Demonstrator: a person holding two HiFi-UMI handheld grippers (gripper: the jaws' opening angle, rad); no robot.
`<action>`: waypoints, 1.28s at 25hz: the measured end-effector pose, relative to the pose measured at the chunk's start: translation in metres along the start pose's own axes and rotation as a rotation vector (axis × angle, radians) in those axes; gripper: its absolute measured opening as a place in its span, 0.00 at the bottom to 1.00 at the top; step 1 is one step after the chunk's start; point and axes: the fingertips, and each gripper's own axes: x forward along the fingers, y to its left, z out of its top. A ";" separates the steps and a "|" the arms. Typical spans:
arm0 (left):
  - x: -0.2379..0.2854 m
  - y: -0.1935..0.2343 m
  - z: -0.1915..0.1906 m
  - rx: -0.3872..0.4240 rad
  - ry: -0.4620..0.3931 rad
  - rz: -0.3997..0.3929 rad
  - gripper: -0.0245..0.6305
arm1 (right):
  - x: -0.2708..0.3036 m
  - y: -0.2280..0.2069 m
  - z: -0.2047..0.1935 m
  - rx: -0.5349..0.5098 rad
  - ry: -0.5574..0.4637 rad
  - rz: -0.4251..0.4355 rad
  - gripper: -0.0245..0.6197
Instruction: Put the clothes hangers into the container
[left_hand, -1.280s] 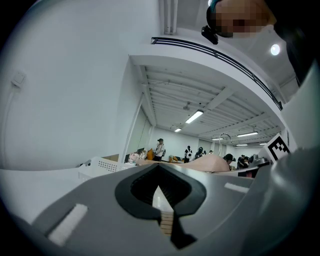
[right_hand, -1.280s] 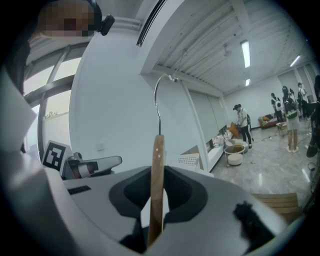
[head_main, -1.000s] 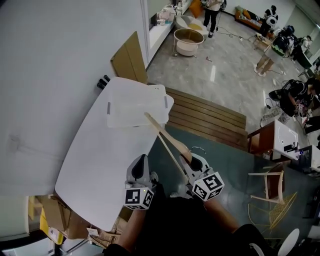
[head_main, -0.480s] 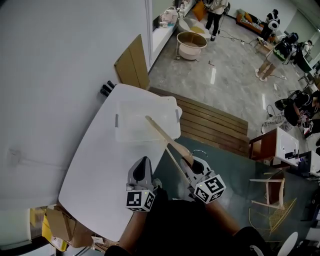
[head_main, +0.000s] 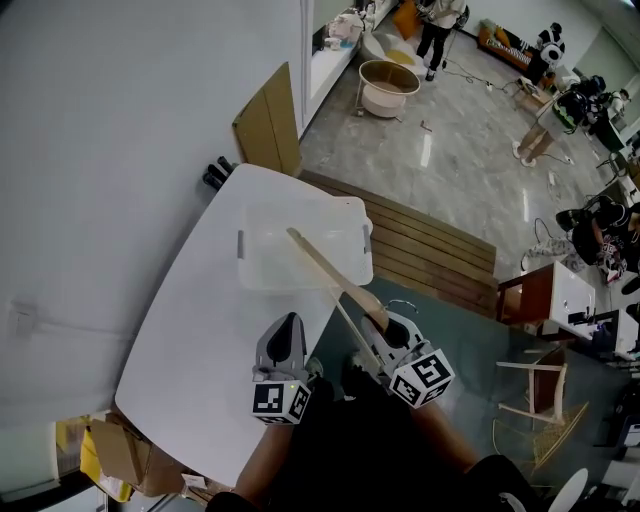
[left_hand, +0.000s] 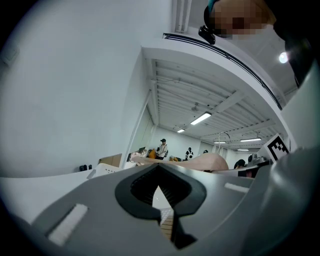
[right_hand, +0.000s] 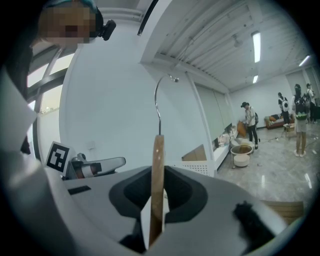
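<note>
A wooden clothes hanger (head_main: 320, 265) with a metal hook (right_hand: 159, 100) is clamped in my right gripper (head_main: 386, 324), which is shut on it. The hanger's far arm reaches out over the clear plastic container (head_main: 275, 255) on the white table (head_main: 200, 340). In the right gripper view the hanger (right_hand: 157, 180) stands edge-on between the jaws. My left gripper (head_main: 288, 324) hovers at the table's near edge, left of the hanger, shut and holding nothing. In the left gripper view (left_hand: 164, 197) the jaws point up toward the wall and ceiling.
A slatted wooden platform (head_main: 430, 245) lies right of the table. Cardboard sheets (head_main: 268, 125) lean on the wall behind it, with two dark cylinders (head_main: 214, 176) at the table's far corner. A round tub (head_main: 385, 85) and people stand farther off; a wooden chair (head_main: 540, 400) is at right.
In the head view the container and table have slid down and to the right, closer to the grippers. The hanger stays gripped with its far end over the container.
</note>
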 end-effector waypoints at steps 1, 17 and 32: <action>0.002 -0.002 -0.001 0.002 0.000 0.005 0.04 | 0.000 -0.004 0.000 0.000 0.000 0.005 0.13; 0.028 -0.001 0.011 0.016 -0.038 0.108 0.04 | 0.024 -0.035 0.018 -0.023 0.005 0.114 0.13; 0.041 0.021 0.018 0.015 -0.049 0.154 0.04 | 0.060 -0.047 0.018 -0.039 0.064 0.160 0.13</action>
